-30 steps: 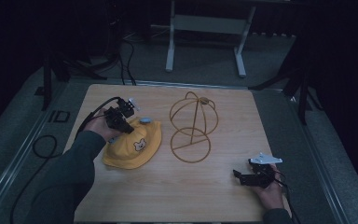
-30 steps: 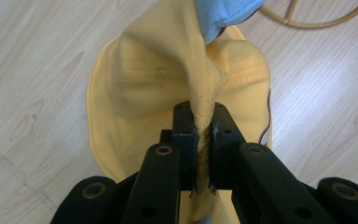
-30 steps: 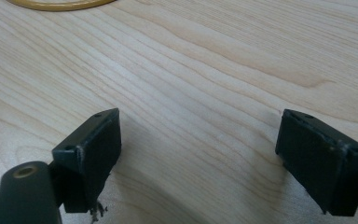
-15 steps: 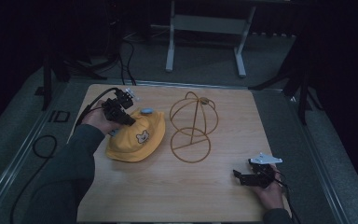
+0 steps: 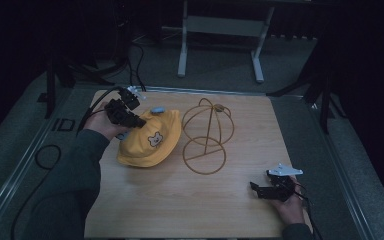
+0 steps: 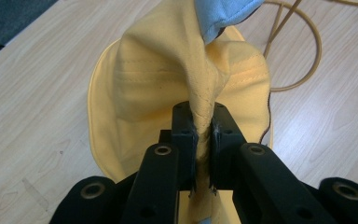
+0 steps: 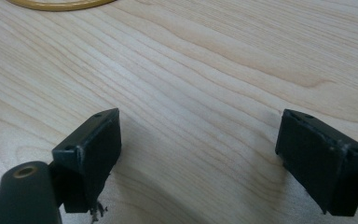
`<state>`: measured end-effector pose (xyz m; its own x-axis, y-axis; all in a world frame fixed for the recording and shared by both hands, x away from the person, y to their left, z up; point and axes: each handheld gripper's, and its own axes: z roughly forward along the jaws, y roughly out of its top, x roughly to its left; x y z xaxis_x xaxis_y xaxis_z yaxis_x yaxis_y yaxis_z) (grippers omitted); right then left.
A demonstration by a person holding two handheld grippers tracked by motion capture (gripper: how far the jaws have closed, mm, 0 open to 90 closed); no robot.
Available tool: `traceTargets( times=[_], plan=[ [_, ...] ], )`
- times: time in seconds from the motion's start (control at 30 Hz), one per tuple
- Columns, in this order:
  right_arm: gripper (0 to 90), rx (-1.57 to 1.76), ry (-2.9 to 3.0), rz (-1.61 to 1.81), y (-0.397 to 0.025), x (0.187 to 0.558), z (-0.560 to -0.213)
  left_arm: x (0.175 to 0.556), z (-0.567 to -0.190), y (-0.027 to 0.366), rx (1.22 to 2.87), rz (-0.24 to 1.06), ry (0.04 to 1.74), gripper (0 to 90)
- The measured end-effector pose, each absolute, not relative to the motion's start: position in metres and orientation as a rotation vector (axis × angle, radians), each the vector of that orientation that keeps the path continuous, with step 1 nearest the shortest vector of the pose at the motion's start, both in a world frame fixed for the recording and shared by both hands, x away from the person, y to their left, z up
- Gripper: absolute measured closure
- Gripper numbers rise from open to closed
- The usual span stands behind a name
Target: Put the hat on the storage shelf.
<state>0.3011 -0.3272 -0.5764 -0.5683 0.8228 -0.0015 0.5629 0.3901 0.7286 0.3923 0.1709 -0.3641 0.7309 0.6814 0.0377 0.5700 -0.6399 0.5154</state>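
Since the yellow hat (image 6: 168, 88) is soft, light cloth, left gripper (image 6: 204, 140) pinching a crown fold works; right gripper (image 7: 200, 158) spread, idle.

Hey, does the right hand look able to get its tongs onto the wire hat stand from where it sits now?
Probably yes. The right tongs are open and empty, and bare table lies between them and the wire hat stand; the yellow hat sits on its far side.

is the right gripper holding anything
No, the right gripper has its jaws spread wide apart over the bare wooden table, with nothing between them.
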Motion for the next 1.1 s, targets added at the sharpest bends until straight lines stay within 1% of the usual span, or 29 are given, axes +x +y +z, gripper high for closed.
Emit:
traceTargets(
  times=[0.23,0.53,1.1],
  plan=[
    [14.1,1.201,2.291,0.99,-0.327,0.301,-0.576,0.392,-0.359,0.175,2.416,0.323,0.956,82.4],
    [14.1,1.204,2.291,0.99,-0.327,0.301,-0.576,0.388,-0.342,0.175,2.367,0.357,0.937,82.5],
    [14.1,1.203,2.291,0.99,-0.327,0.301,-0.576,0.383,-0.33,0.184,2.267,0.391,0.926,82.6]
  ],
)
